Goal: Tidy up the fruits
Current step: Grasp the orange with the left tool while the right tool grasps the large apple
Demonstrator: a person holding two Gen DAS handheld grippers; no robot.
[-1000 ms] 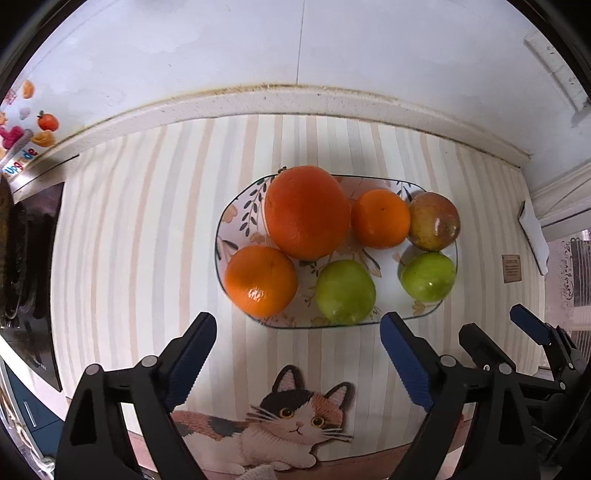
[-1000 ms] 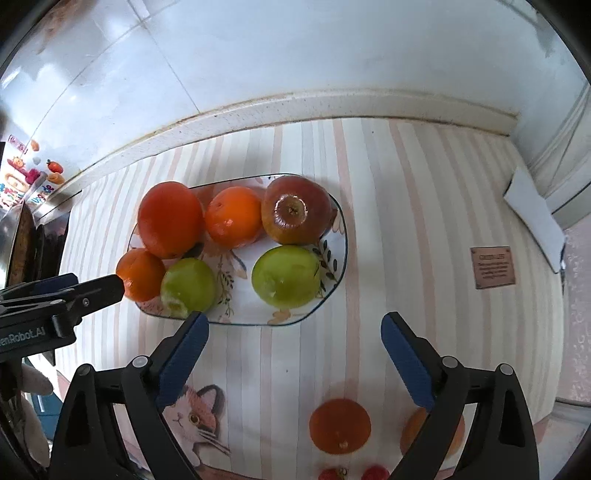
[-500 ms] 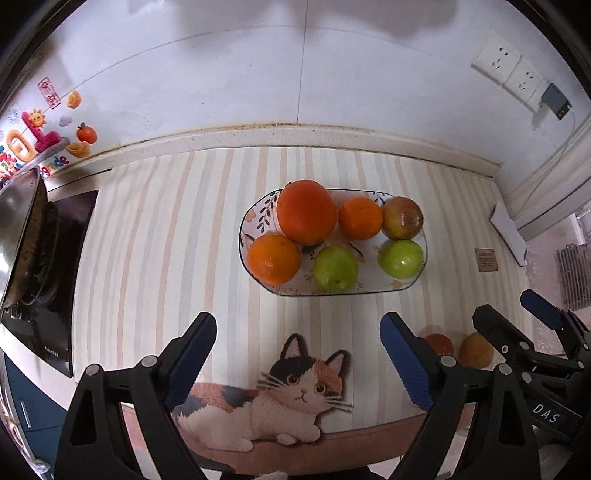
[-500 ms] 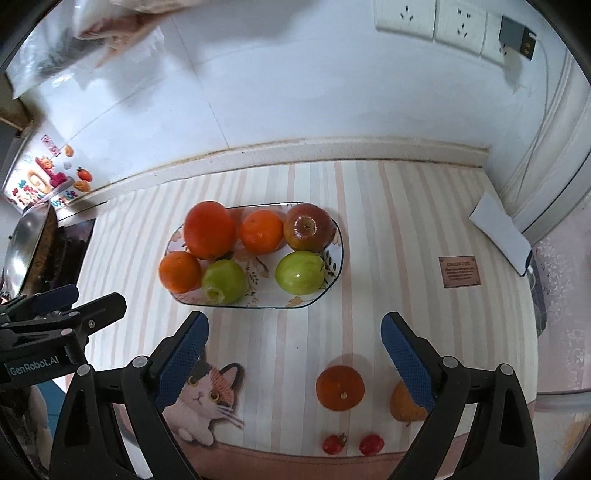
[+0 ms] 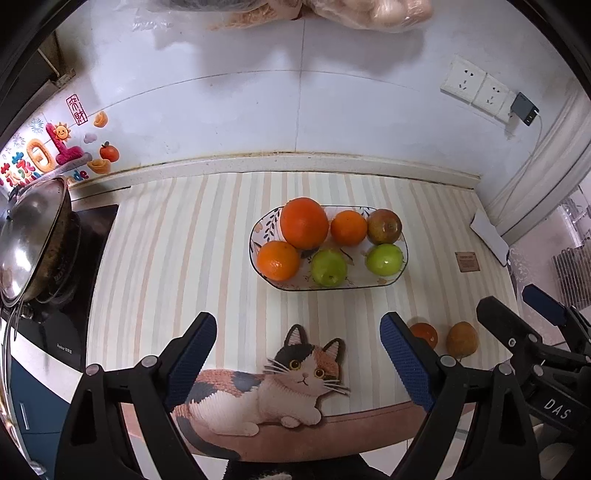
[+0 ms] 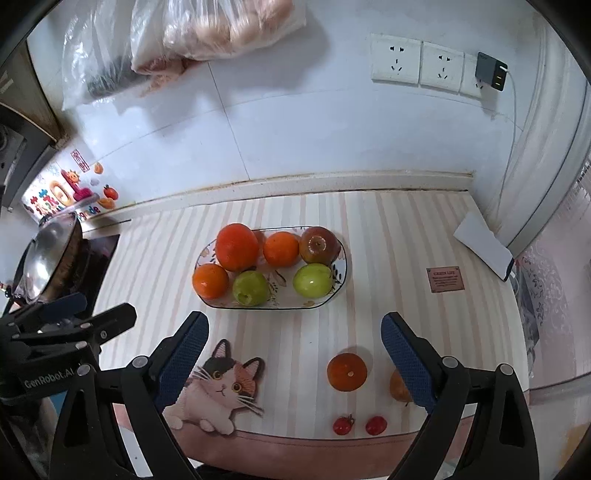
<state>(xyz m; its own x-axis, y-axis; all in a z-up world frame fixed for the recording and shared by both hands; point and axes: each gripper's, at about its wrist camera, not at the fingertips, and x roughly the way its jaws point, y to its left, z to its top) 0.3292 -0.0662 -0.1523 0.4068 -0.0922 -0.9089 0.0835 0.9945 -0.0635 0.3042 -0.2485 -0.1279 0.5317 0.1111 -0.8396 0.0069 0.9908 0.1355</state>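
A patterned oval plate (image 5: 263, 229) (image 6: 341, 275) on the striped counter holds three oranges, two green apples and a reddish apple (image 6: 318, 245). Loose on the counter near the front edge lie a persimmon (image 6: 346, 371) (image 5: 424, 332), a brownish pear (image 5: 461, 339) (image 6: 398, 387) and two cherry tomatoes (image 6: 342, 424). My left gripper (image 5: 297, 350) is open and empty, held back above the cat picture. My right gripper (image 6: 294, 350) is open and empty, its right finger partly hiding the pear.
A wok with a steel lid (image 5: 29, 243) sits on a stove at the left. A white card (image 6: 484, 245) and a small brown tag (image 6: 445, 279) lie at the right. Wall sockets (image 6: 417, 62) and hanging plastic bags (image 6: 207, 33) are on the wall.
Both grippers have pulled back and up from the plate, so the fruit looks smaller and more wall shows. The loose fruit came into view. Both stayed open.
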